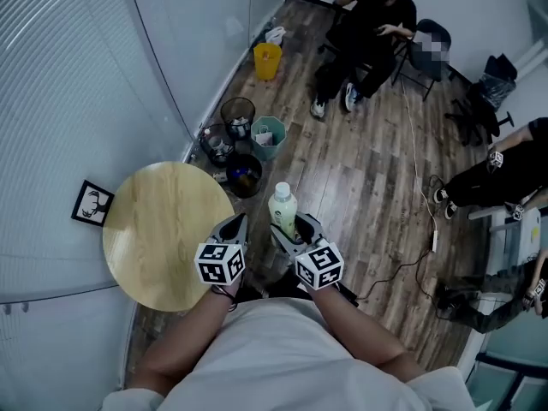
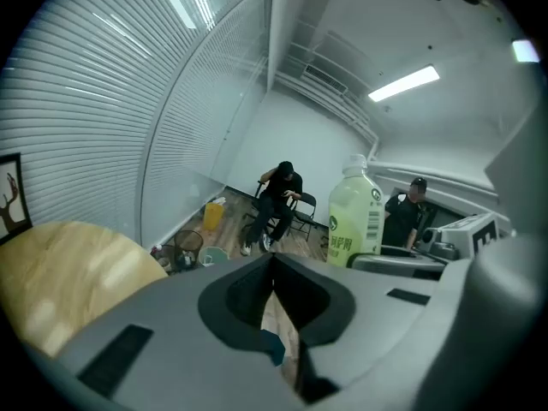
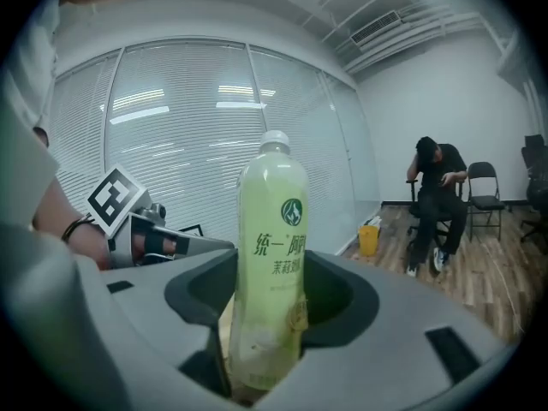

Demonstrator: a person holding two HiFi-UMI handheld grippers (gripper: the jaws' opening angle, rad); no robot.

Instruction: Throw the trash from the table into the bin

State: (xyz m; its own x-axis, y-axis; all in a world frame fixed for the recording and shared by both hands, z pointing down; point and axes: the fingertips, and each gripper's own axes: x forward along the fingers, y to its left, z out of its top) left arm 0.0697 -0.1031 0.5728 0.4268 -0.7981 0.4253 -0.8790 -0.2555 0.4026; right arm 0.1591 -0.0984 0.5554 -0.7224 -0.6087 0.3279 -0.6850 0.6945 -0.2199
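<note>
A pale green drink bottle (image 1: 282,205) with a white cap stands upright between the jaws of my right gripper (image 1: 295,229), which is shut on its lower body. In the right gripper view the bottle (image 3: 270,255) fills the middle, clamped by the right gripper (image 3: 265,281). My left gripper (image 1: 233,227) hovers just left of it, over the near right edge of the round wooden table (image 1: 163,229), its jaws closed to a point with nothing in them. The left gripper view shows the left gripper (image 2: 274,264), the bottle (image 2: 355,208) to its right and the table (image 2: 60,272) at left.
Bins stand along the curved glass wall: a black mesh bin (image 1: 238,114), a teal bin (image 1: 268,135), a dark bin (image 1: 244,174) and a yellow bin (image 1: 267,60) further off. A person (image 1: 368,32) sits on a chair beyond. A cable (image 1: 419,187) crosses the wood floor.
</note>
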